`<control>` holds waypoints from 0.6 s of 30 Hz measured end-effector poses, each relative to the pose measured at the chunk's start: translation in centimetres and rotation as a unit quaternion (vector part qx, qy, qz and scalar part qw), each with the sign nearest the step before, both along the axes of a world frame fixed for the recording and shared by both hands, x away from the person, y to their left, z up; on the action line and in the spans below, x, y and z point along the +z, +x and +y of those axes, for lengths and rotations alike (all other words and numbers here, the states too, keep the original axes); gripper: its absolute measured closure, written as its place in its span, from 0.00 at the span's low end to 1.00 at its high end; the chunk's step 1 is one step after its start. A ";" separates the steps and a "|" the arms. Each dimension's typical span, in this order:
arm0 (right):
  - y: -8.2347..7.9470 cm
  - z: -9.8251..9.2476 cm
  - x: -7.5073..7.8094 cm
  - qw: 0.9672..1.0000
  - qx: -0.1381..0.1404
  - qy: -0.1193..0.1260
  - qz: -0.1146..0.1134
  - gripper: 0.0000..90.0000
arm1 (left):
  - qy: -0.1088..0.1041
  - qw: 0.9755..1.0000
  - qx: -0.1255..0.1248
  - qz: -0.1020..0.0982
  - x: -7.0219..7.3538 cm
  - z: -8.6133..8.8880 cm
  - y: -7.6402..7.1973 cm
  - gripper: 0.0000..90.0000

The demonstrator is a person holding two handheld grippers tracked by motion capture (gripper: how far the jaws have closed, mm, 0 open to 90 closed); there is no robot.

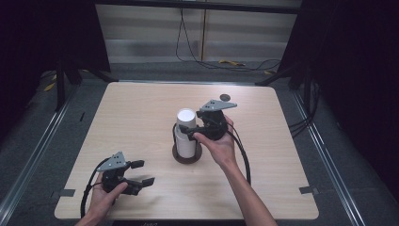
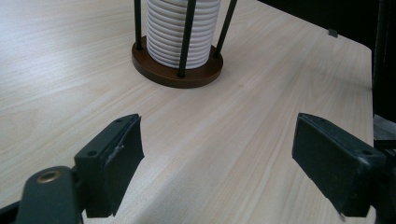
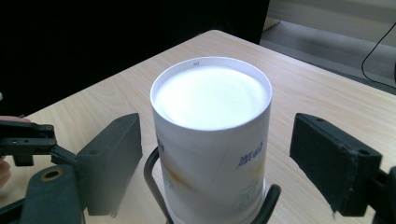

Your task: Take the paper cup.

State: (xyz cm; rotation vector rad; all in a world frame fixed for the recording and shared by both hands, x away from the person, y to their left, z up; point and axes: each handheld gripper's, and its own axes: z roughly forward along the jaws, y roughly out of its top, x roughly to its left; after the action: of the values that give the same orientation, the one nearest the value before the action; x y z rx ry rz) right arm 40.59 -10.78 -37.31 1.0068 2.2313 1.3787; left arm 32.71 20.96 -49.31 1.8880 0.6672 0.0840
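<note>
Work on the cup stack looks barely begun, judging from the high view: the right claw [image 1: 189,133] sits against the upper part of the stack of paper cups [image 1: 185,133], which stands upside down in a round brown holder [image 1: 187,157] near the middle of the desk [image 1: 141,108]. No cup is lifted clear yet, so pulling the top one off and setting it somewhere is all left to do. The left claw [image 1: 142,172] rests low near the desk's front left, well apart from the stack, jaws spread with nothing between them.

From the left gripper view, the ribbed rims of many nested cups [image 2: 183,29] show between thin dark rods [image 2: 187,37] rising from the wooden base [image 2: 177,72]. So the holder is well filled. The left claw's jaws stand wide over bare desk.

From the right gripper view, the top cup [image 3: 212,140] shows its white closed bottom facing up, with faint print on its side. The right claw [image 3: 215,161] straddles it, both pads standing off from the cup wall with a gap on each side, so it is open and not yet gripping. Dark curved wire [image 3: 152,177] of the holder shows just below.
</note>
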 end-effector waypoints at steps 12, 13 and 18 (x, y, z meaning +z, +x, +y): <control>1.0 0.9 -0.5 1.000 0.010 0.003 0.002 0.21 | 0.003 1.000 0.002 -0.001 0.0 0.1 0.0 0.18; 1.0 1.0 -0.4 1.000 0.011 0.004 0.001 0.22 | 0.003 1.000 0.002 -0.002 0.0 0.1 0.0 0.18; 1.2 1.3 -0.7 1.000 0.015 -0.012 0.006 0.26 | 0.006 1.000 -0.001 -0.006 0.1 0.2 0.0 0.18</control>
State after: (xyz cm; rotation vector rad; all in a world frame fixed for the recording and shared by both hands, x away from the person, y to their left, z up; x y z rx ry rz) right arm 41.75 -9.45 -37.96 0.9796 2.2748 1.3599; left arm 32.73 21.16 -49.18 1.8985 0.6573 0.0992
